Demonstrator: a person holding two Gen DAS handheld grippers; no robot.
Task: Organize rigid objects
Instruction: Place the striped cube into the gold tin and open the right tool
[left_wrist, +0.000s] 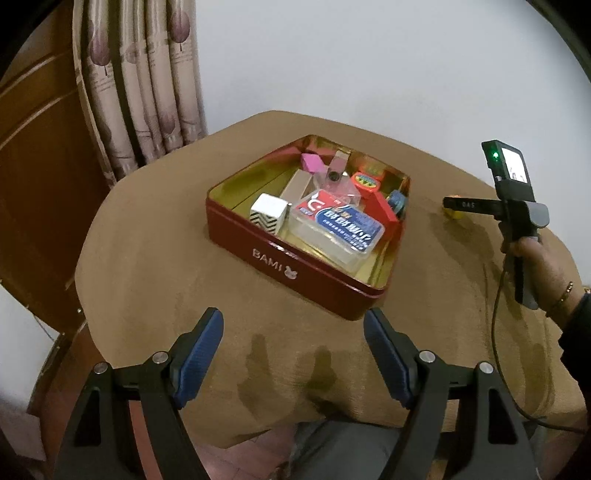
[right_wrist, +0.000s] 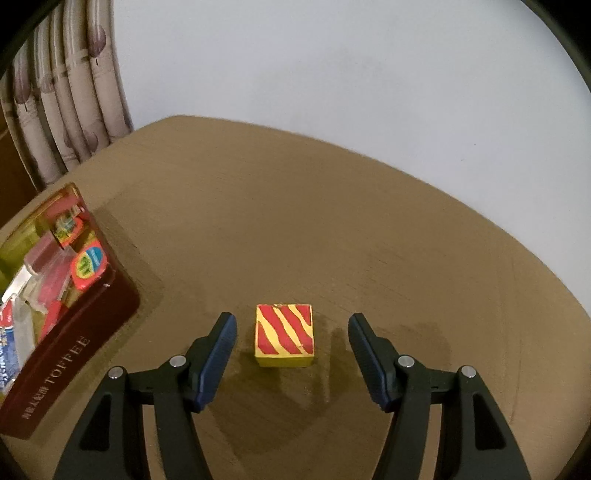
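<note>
Your right gripper (right_wrist: 290, 341) is spread wide, level, straddling the striped block (right_wrist: 284, 335) without touching; it sits squarely on the brown cloth (right_wrist: 332, 229), showing no clear long axis. Your left gripper (left_wrist: 293, 341) gapes empty before the red tin (left_wrist: 295, 258).

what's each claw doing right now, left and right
Left claw: open, empty, short of the red tin.
Right claw: open, straddling the striped block, not gripping.
</note>
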